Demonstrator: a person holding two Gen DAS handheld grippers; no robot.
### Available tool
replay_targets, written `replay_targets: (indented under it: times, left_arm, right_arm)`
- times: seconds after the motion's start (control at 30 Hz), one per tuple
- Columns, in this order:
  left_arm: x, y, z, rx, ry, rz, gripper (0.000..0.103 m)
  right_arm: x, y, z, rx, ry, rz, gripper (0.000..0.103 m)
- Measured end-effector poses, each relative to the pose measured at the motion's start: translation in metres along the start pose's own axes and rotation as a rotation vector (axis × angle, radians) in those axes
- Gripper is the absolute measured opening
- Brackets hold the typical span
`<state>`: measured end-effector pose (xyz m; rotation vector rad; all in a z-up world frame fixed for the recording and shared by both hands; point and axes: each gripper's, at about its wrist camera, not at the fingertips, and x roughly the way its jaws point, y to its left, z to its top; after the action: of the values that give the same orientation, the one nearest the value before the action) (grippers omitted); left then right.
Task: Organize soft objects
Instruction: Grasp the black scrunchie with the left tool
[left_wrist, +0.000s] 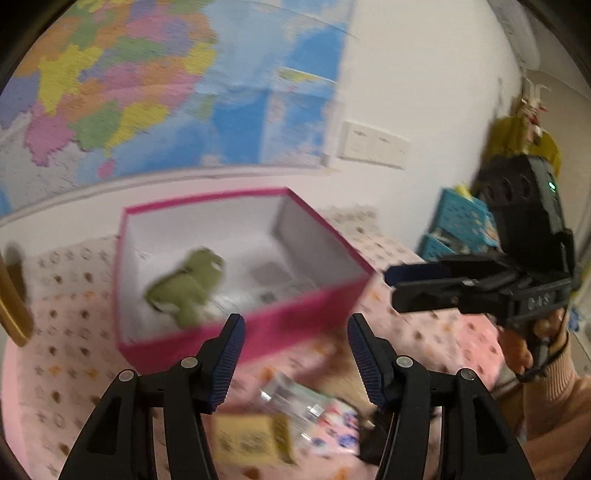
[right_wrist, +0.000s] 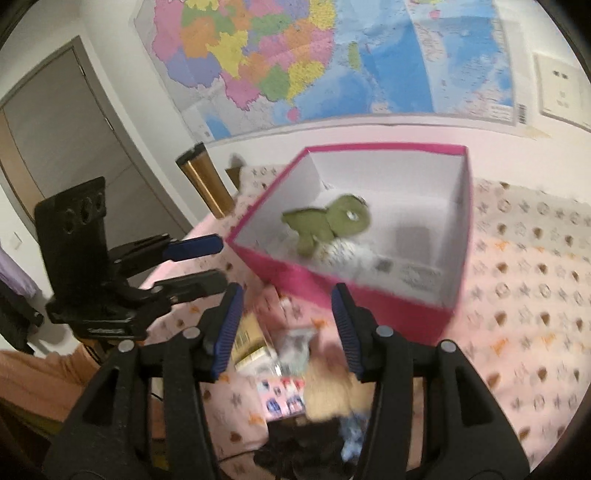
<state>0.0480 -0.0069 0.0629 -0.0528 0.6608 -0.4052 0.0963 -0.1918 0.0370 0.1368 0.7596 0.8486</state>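
Holding both claws above the table (right_wrist: 524, 295), which wears a pink patterned cloth. My left claw (left_wrist: 293, 354) is spread wide with nothing between its pads; my right claw (right_wrist: 286, 326) is likewise released and empty.

Ahead of the left claw, slightly to its left, sits the pink box (left_wrist: 295, 325), open-topped, white inside. From the right claw the same box (right_wrist: 376, 310) lies straight ahead and a little right. The green plush toy (left_wrist: 186, 286) lies inside the box on its floor, toward the wall nearest my left claw; in the right wrist view it (right_wrist: 328, 225) rests atop something pale and fuzzy, possibly a second soft item, though motion blur keeps me from saying.

Below and between the left claw's pads: a yellow carton (left_wrist: 251, 439) and a clear packet (left_wrist: 295, 402) on the cloth. The right wrist view shows the same clutter just under its claw.

Right claw is visible to the right of my left one (left_wrist: 417, 291), apart from the box. A gold tumbler (right_wrist: 203, 181) stands beyond the box's left corner. Wall map (right_wrist: 314, 55) behind.
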Motion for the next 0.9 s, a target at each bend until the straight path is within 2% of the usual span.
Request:
replay_targets:
  times: [0.17,0.33,0.47,0.6,0.77,0.8,0.87,0.9]
  left_arm:
    - [0.006,-0.028,-0.03,0.022,0.072,-0.074,0.059]
    - [0.015,-0.042,-0.055,0.024,0.134,-0.115,0.059]
    - [0.023,-0.048,-0.072,0.004,0.188,-0.155,0.059]
    - [0.033,-0.054,-0.093,-0.01,0.251,-0.155,0.059]
    - [0.042,-0.059,-0.107,-0.019,0.304,-0.169,0.059]
    - [0.044,-0.06,-0.109,-0.024,0.314,-0.177,0.059]
    - [0.049,-0.061,-0.112,-0.029,0.332,-0.184,0.059]
    - [0.051,-0.062,-0.115,-0.031,0.342,-0.188,0.059]
  right_arm:
    - [-0.016,-0.008,-0.04,0.032,0.03,-0.024,0.054]
    - [-0.016,-0.013,-0.071,0.054,0.085,-0.033,0.055]
    - [-0.001,-0.011,-0.099,0.05,0.162,-0.05,0.055]
    - [0.021,-0.011,-0.118,0.03,0.236,-0.1,0.055]
    - [0.034,-0.008,-0.125,-0.004,0.239,-0.124,0.055]
    - [0.035,-0.007,-0.126,-0.009,0.24,-0.127,0.054]
    - [0.037,-0.007,-0.128,-0.013,0.242,-0.133,0.044]
    - [0.037,-0.007,-0.129,-0.016,0.245,-0.143,0.035]
